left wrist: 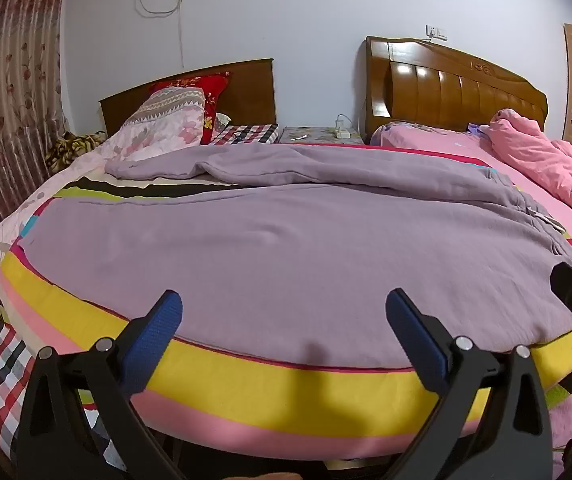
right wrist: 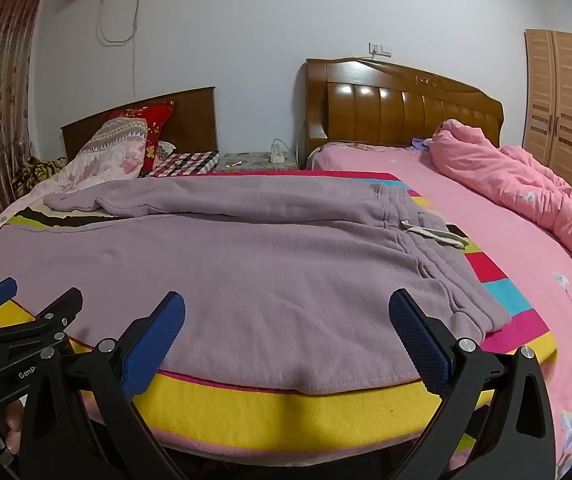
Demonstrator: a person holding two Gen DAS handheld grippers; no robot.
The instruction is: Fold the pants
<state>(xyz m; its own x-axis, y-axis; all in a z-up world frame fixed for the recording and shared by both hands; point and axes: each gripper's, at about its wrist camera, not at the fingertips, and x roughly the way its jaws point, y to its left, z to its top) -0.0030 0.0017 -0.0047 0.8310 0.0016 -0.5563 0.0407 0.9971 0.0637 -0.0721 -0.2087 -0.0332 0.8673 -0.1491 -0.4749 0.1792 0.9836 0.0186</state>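
Observation:
Lilac pants (left wrist: 286, 232) lie spread flat on a striped, many-coloured blanket (left wrist: 269, 392) on the bed. The waist with its white drawstring (right wrist: 434, 234) is at the right, and the legs run to the left. The far leg ends in a cuff (right wrist: 61, 200) at the back left. My left gripper (left wrist: 283, 300) hovers open over the near edge of the near leg, nothing between its blue pads. My right gripper (right wrist: 288, 300) is open too, over the near edge close to the waist. In the right wrist view the left gripper (right wrist: 33, 296) shows at the lower left.
A crumpled pink quilt (right wrist: 526, 184) lies on the pink bed to the right. Pillows (left wrist: 173, 120) and a checked cloth (left wrist: 245, 134) sit at the back left. A nightstand with a power strip (right wrist: 275, 156) stands between two wooden headboards. A curtain (left wrist: 9, 120) hangs left, a wardrobe (right wrist: 566, 104) stands right.

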